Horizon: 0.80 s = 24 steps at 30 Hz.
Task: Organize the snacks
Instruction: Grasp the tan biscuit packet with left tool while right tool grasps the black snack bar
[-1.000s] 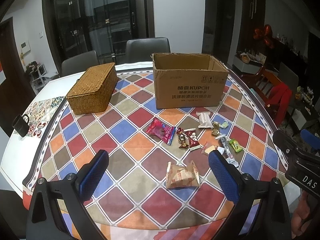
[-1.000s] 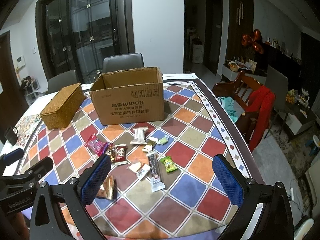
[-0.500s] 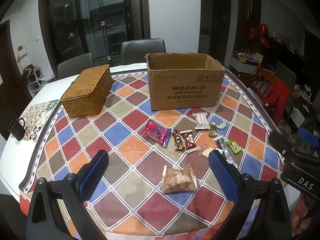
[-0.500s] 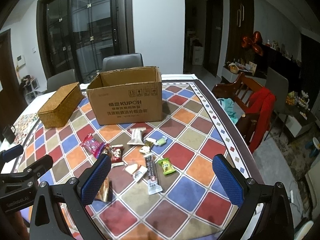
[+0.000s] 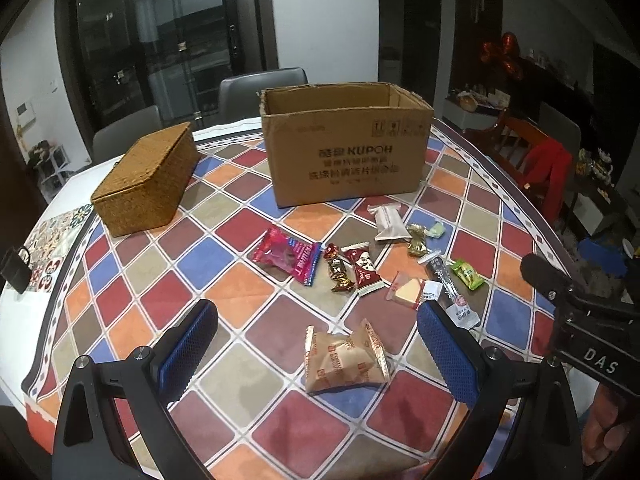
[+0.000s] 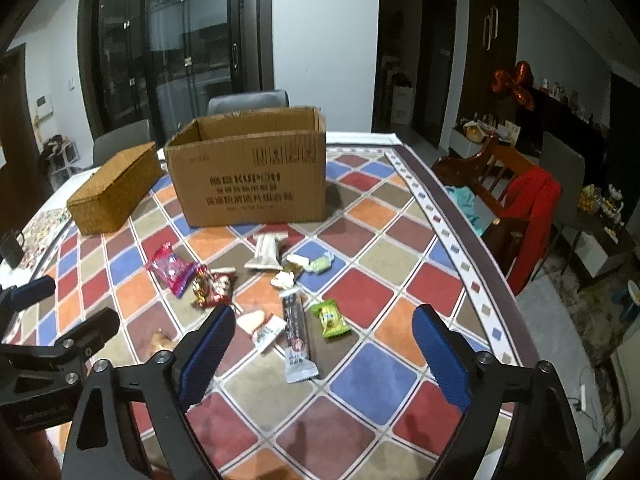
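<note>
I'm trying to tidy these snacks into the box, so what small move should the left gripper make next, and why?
Probably lower the left gripper a little further onto the tan biscuit packet. That packet lies flat on the tablecloth between its open fingers, apart from the other snacks and nearest to it. Nothing is held yet, and the cardboard box behind stands open.

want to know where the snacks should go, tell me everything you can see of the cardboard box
The cardboard box is plain brown corrugated card, rectangular, standing upright on the chequered tablecloth at the far side. Its top is open, with a slightly ragged rim; what is inside is not visible. The front face carries dark print reading KUPOH with lines of Chinese characters and small handling symbols. A woven basket sits apart to its left, and the loose snacks lie just in front. No fingers touch it.
</note>
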Each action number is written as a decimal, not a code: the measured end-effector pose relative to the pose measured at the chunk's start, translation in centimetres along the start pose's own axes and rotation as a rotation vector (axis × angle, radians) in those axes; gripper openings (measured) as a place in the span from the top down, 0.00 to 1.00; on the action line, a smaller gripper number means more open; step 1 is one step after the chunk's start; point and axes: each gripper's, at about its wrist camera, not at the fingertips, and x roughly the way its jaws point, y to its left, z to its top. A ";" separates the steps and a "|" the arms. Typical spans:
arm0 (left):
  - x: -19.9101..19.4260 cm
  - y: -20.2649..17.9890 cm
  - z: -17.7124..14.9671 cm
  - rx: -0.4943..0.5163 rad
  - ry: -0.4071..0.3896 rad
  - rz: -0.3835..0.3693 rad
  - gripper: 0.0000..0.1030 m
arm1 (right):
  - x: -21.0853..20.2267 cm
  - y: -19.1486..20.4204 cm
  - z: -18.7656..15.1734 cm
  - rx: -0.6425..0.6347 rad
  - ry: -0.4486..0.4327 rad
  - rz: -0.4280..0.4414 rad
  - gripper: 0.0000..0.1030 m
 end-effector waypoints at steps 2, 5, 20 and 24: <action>0.6 -0.2 -0.2 0.003 0.001 -0.003 0.01 | 0.6 0.0 -0.3 -0.009 0.011 0.008 0.16; 1.5 -0.5 -0.5 0.013 0.007 -0.001 0.01 | 1.7 0.2 -0.9 -0.024 0.020 0.023 0.17; 5.6 -1.7 -2.8 0.050 0.069 -0.001 0.03 | 5.5 0.8 -2.3 -0.069 0.086 0.053 0.35; 6.8 -1.6 -3.3 0.044 0.103 -0.005 0.08 | 6.4 1.0 -2.7 -0.065 0.108 0.066 0.35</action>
